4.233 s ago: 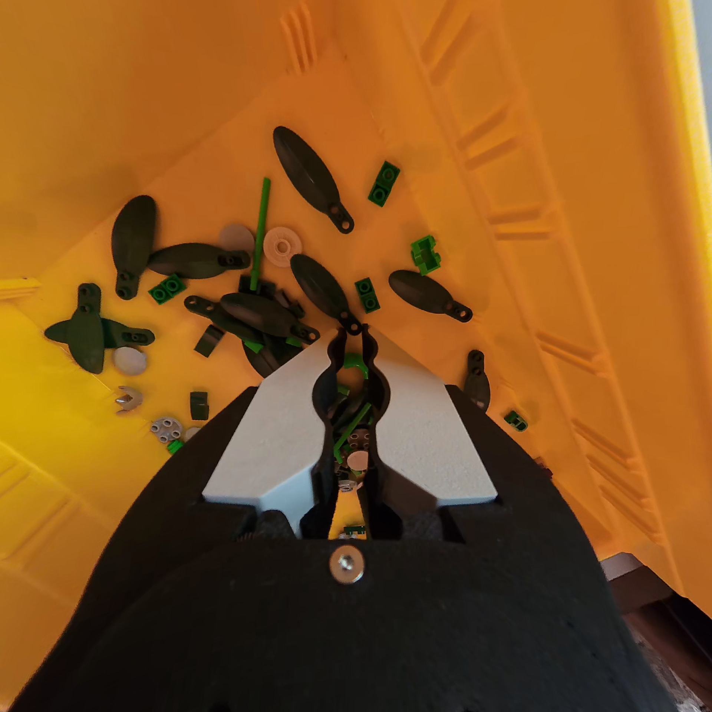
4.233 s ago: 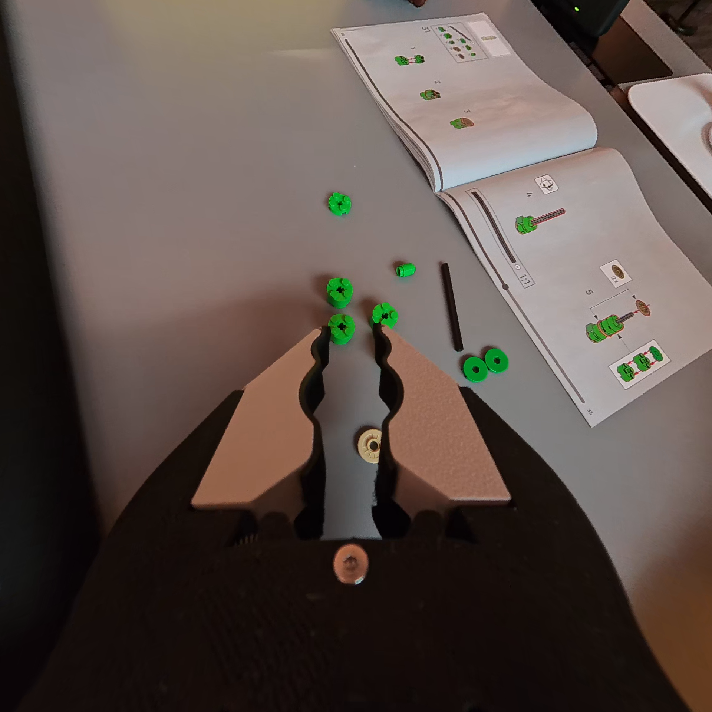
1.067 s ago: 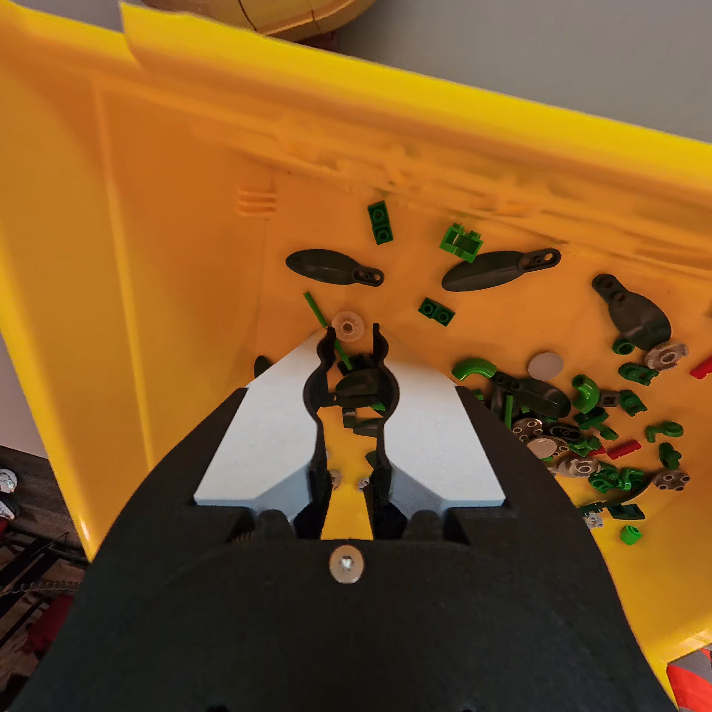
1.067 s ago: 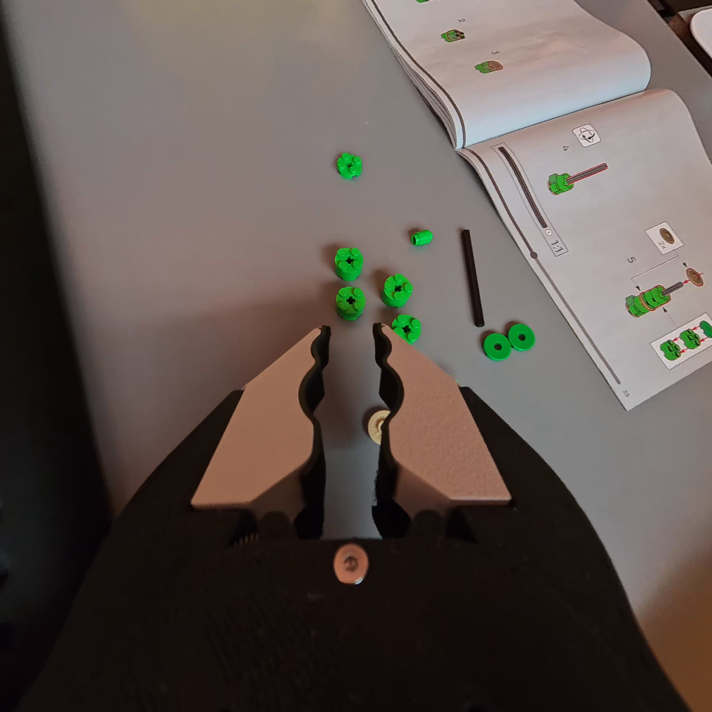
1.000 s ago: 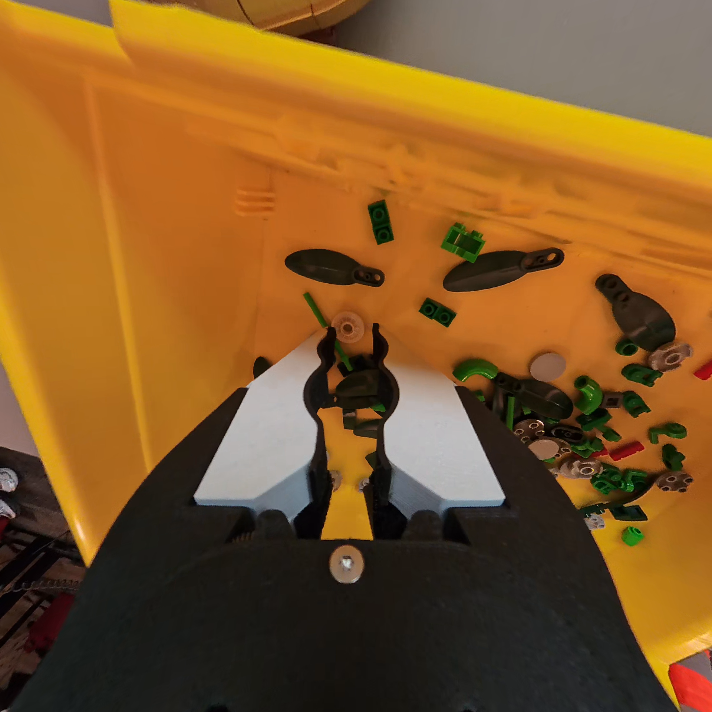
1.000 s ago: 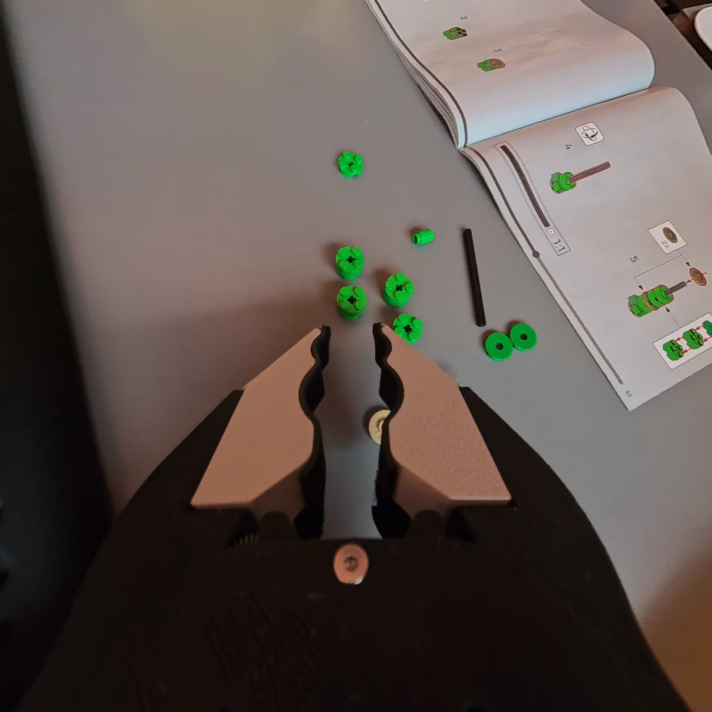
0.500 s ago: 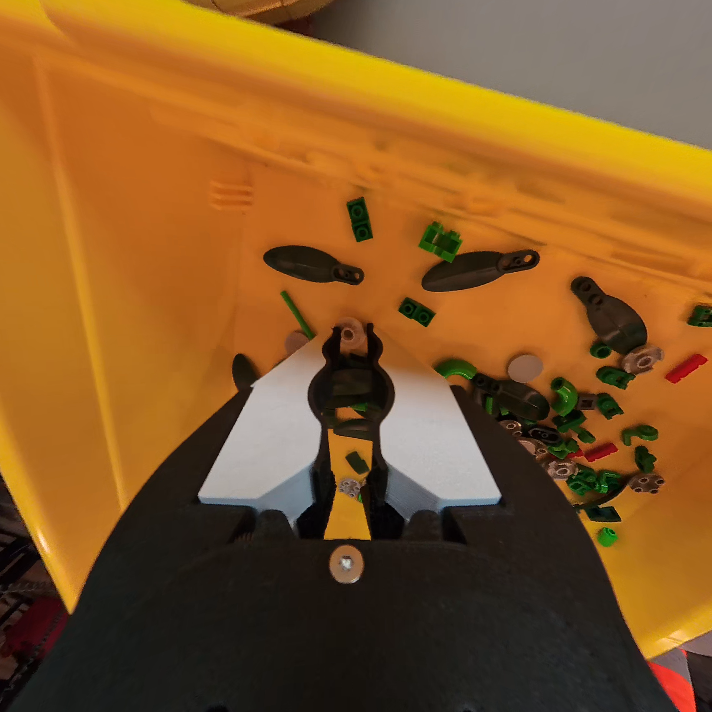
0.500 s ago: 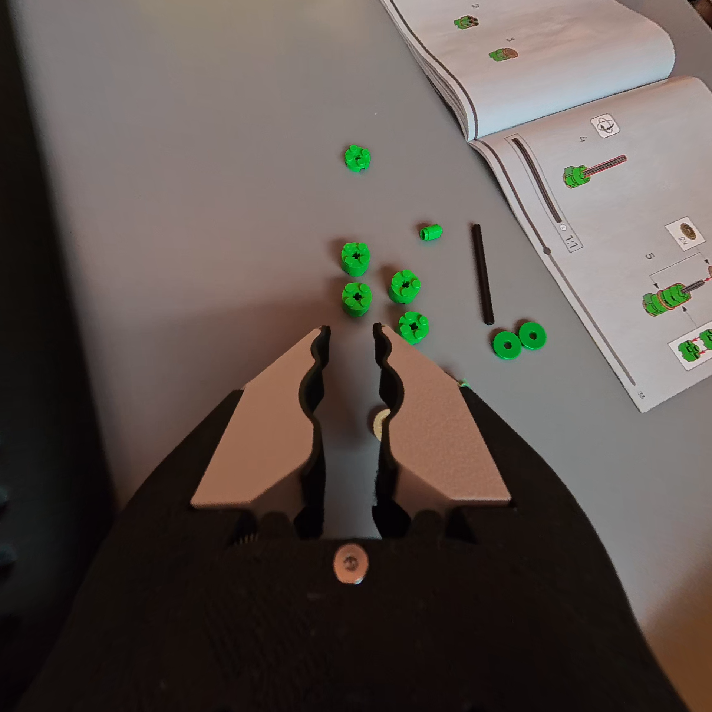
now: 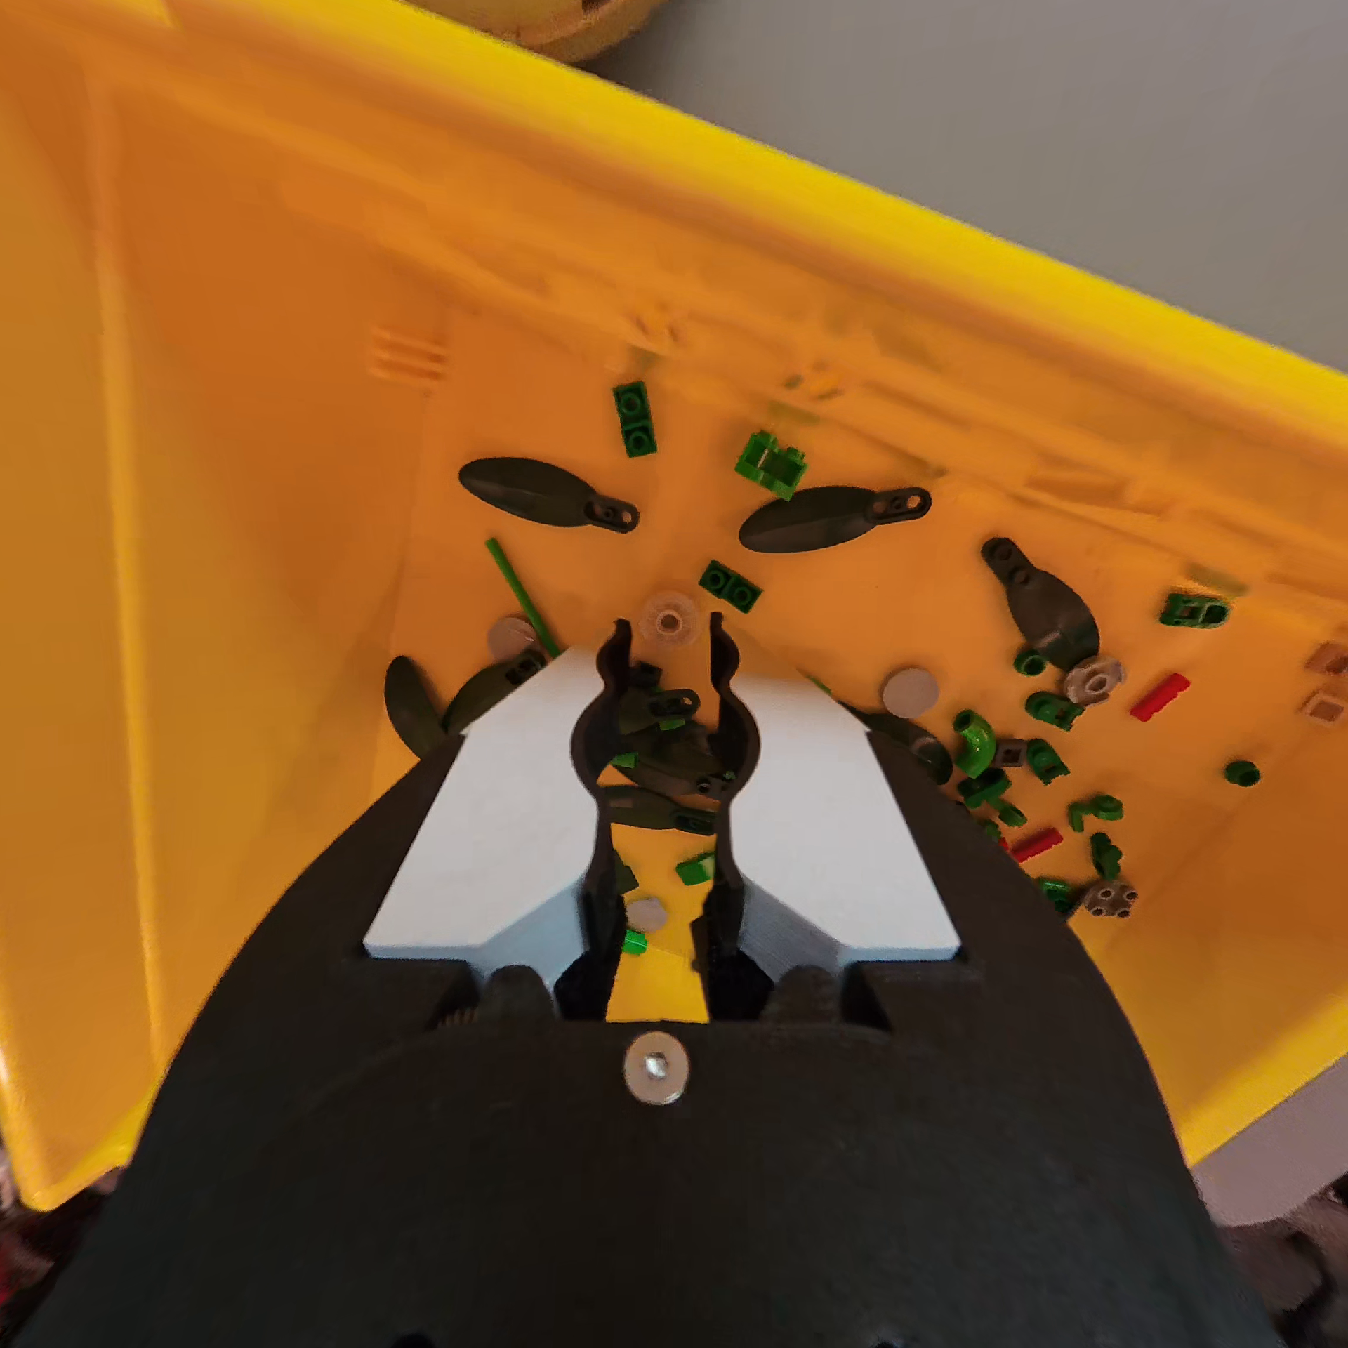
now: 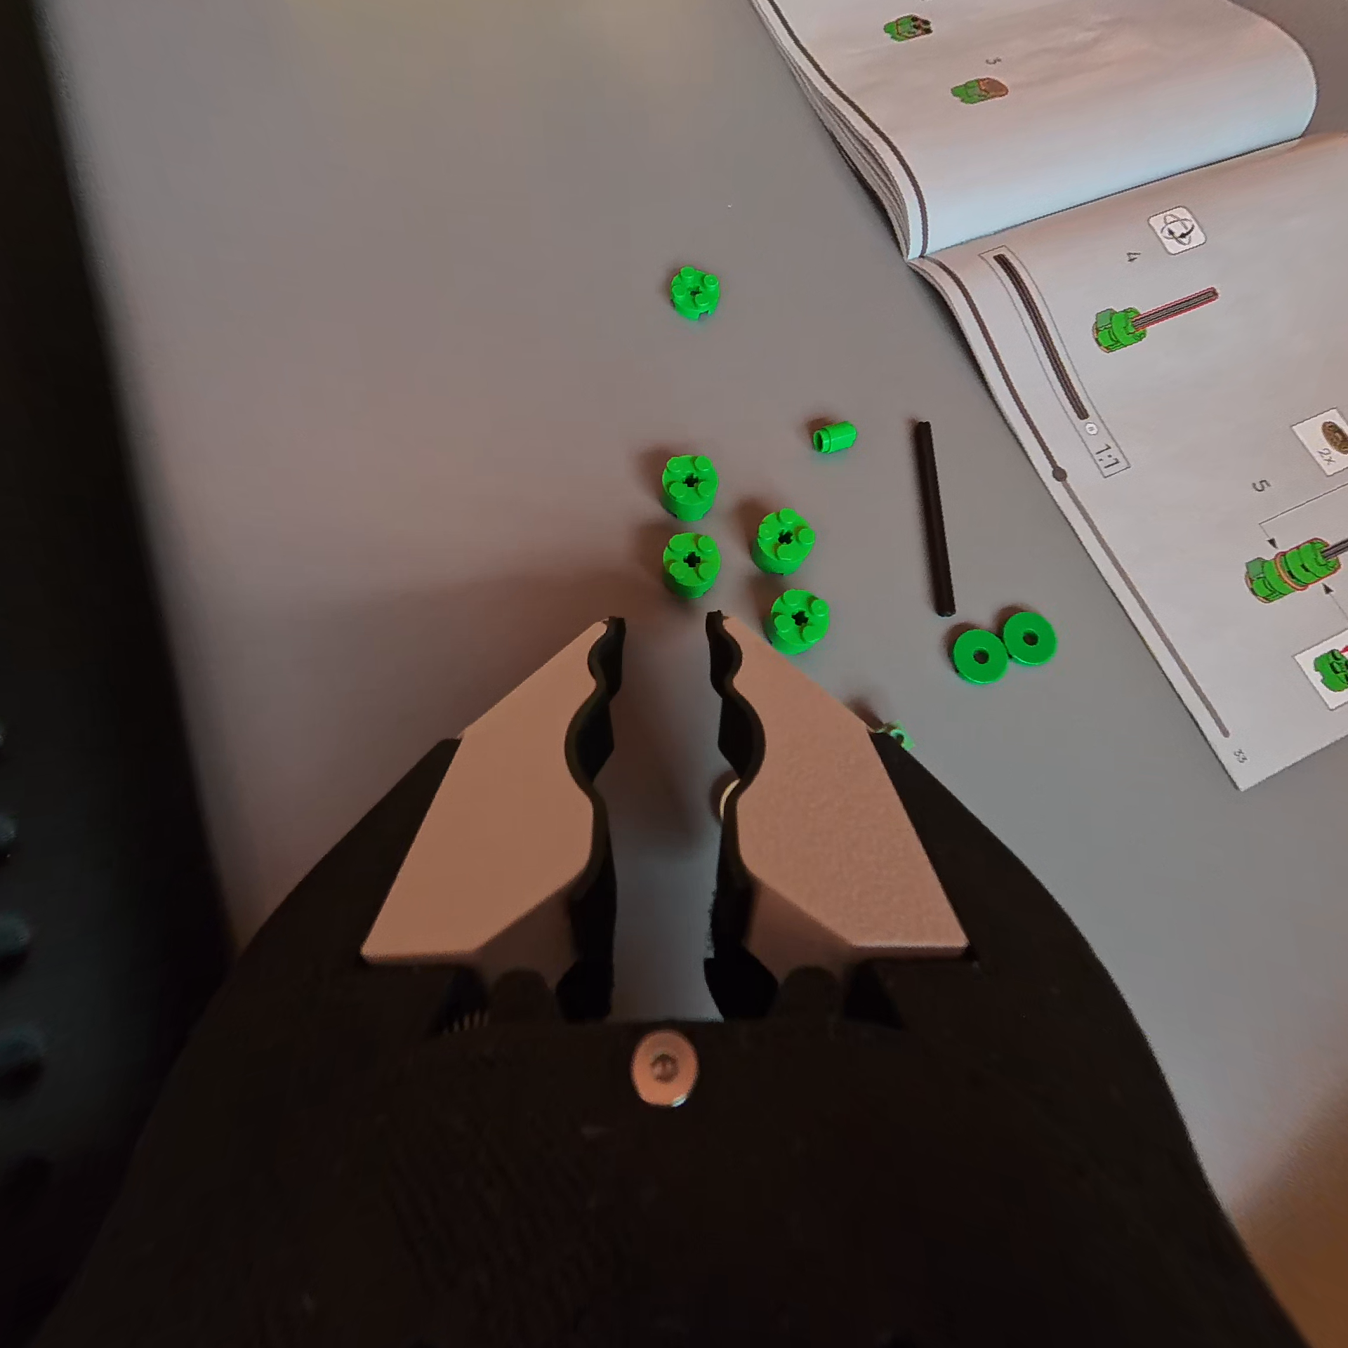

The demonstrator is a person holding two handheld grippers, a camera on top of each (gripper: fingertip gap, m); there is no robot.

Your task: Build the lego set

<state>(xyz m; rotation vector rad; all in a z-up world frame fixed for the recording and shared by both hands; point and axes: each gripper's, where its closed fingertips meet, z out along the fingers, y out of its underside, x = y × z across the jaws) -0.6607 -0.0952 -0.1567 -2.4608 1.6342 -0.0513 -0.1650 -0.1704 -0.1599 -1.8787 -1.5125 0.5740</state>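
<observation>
My left gripper [image 9: 669, 627] is open inside a yellow bin [image 9: 255, 510]. A tan round disc [image 9: 667, 618] lies on the bin floor between its tips, and neither tip touches it. Dark leaf pieces [image 9: 543, 492] and small green plates [image 9: 633, 419] lie around it. My right gripper [image 10: 665, 622] is open and empty above a grey table [image 10: 365, 328]. Just beyond its tips lie several green round bricks [image 10: 691, 560], a black axle [image 10: 934, 518], two flat green discs [image 10: 981, 656] and a small green cylinder [image 10: 834, 436]. A tan disc [image 10: 724, 793] peeks out under the right finger.
An open instruction booklet [image 10: 1094, 146] lies at the table's right. A heap of small green, red and grey parts [image 9: 1043, 795] fills the bin's right side. The bin's walls rise close on the left and beyond the left gripper. A dark edge [image 10: 73, 656] borders the table's left. The tips of one gripper are about 50 centimetres away from the tips of the other. About 7 centimetres separates my right fingertips from the small green cylinder [image 10: 834, 436]. My left tips are about 50 centimetres from the black axle [image 10: 934, 518], my right tips only 8 centimetres.
My left gripper had narrowed around the tan disc half a second ago and is now open wide again, with the disc on the floor. My right gripper drifted slightly and stays open.
</observation>
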